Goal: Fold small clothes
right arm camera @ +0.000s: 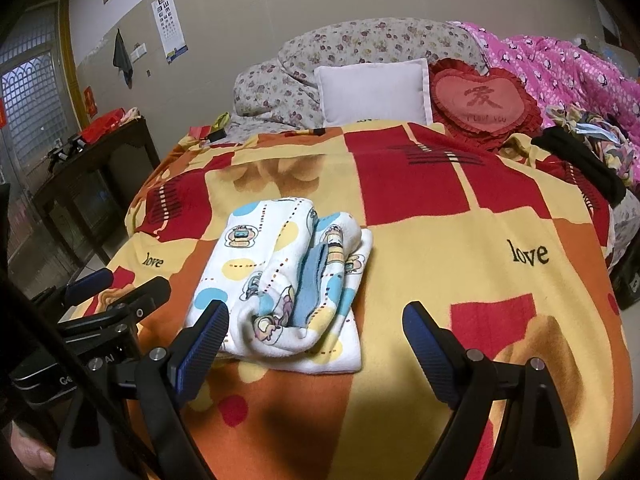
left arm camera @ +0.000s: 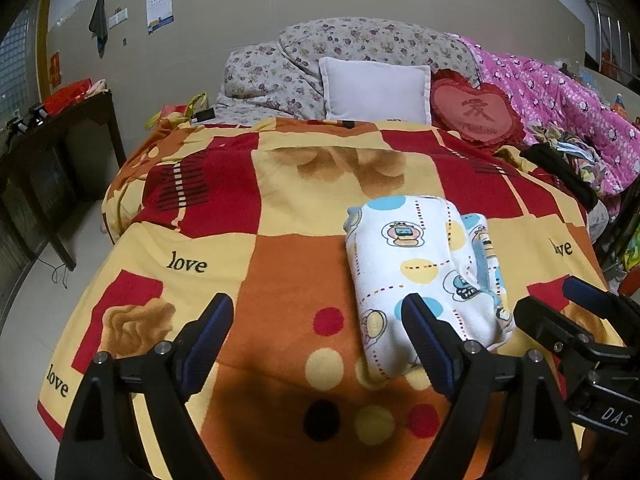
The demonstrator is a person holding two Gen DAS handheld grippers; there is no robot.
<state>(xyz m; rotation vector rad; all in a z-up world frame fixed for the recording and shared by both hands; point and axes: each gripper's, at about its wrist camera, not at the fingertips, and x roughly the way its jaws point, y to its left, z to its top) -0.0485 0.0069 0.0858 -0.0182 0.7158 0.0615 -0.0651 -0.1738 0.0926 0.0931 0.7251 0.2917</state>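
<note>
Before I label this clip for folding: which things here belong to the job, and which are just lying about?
Job: folded printed garment; left gripper; right gripper; blanket it lies on.
Lying about: white pillow; heart cushion; pink quilt; side table.

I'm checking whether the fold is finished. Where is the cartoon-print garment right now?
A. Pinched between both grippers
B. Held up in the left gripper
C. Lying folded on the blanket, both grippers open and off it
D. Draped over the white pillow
C: the garment lies folded on the blanket, with the left gripper and right gripper open and gripping nothing.
</note>
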